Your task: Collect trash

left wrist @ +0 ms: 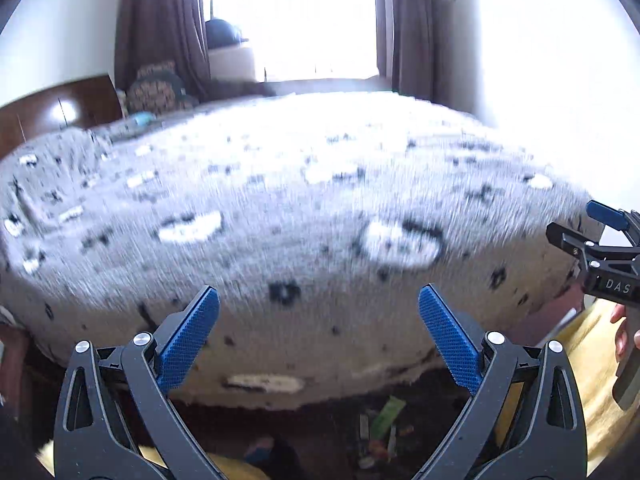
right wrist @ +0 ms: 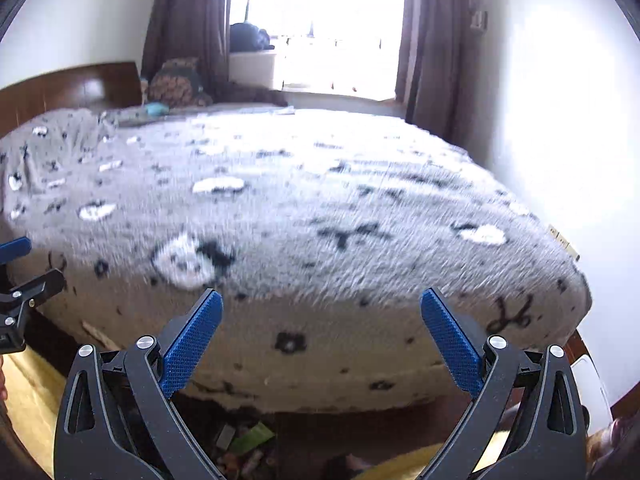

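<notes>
Trash (left wrist: 380, 428) lies in a small heap on the dark floor at the foot of the bed, low in both wrist views: a green wrapper (left wrist: 387, 414) lies uppermost, with smaller scraps, possibly foil or paper, around it. The pieces are blurred and shadowed, so what each one is stays uncertain. By their look they should be light, thin and crumply, easy to crush and liable to slide on the floor; a pinch across the middle of the green wrapper (right wrist: 252, 438), where it stands proud of the rest, seems the surest hold.

Both grippers sit well above and short of the heap. The left gripper (left wrist: 319, 338) has its fingers wide apart and holds nothing; the heap shows below the gap, between the two arms. The right gripper (right wrist: 321, 340) is likewise spread and empty, with the heap below and toward its left finger (right wrist: 192, 344).

Behind the trash rises the bed (left wrist: 304, 208), covered by a grey fleecy blanket (right wrist: 320, 208) with black and white motifs, and beyond it a bright window (right wrist: 320, 20) between brown curtains.
</notes>
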Tool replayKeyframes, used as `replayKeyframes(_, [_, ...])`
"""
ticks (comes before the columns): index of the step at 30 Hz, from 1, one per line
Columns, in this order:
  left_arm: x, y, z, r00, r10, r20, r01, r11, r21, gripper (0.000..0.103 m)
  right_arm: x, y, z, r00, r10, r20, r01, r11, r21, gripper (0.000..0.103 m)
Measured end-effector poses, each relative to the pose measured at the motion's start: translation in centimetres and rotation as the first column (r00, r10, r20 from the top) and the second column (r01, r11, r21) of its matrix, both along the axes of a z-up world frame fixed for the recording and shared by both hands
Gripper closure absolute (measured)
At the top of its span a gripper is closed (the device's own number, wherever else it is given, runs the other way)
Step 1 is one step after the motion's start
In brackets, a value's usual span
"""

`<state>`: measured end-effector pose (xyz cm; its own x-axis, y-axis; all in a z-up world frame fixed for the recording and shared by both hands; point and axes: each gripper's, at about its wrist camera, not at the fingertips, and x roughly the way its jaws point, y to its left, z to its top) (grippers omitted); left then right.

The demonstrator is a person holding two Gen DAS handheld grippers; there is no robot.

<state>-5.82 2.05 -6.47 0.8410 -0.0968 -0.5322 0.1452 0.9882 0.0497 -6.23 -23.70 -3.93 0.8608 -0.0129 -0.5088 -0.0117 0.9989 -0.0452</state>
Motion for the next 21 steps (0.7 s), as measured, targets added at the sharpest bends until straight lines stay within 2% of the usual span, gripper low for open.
replayKeyframes(7, [-1.0, -0.4, 5.6, 0.993, 0.032, 0.117, -0.027, 0.999, -0.042, 0.008, -1.2, -0.5, 5.0, 0.994, -0.037, 0.103, 0.035, 0.999, 0.026, 0.003])
replayKeyframes(13, [-1.5, -1.0, 8.9, 0.983, 0.03, 0.184, -0.02, 0.998, -0.06, 0.008, -1.8, -0.4, 6.9, 0.988, -0.058, 0.144, 0.054, 0.998, 0.031, 0.003])
replayKeyframes(17, [-1.5, -1.1, 9.4, 0.981, 0.045, 0.191, -0.033, 0.997, -0.066, 0.008, -2.2, -0.2, 7.2, 0.987, -0.057, 0.152, 0.052, 0.998, 0.035, 0.003])
replayKeyframes(21, [-1.6, -1.4, 8.2, 0.989, 0.038, 0.142, -0.028, 0.997, -0.073, 0.008, -2.4, 0.4, 6.7, 0.987, -0.069, 0.142, 0.067, 0.998, 0.023, 0.003])
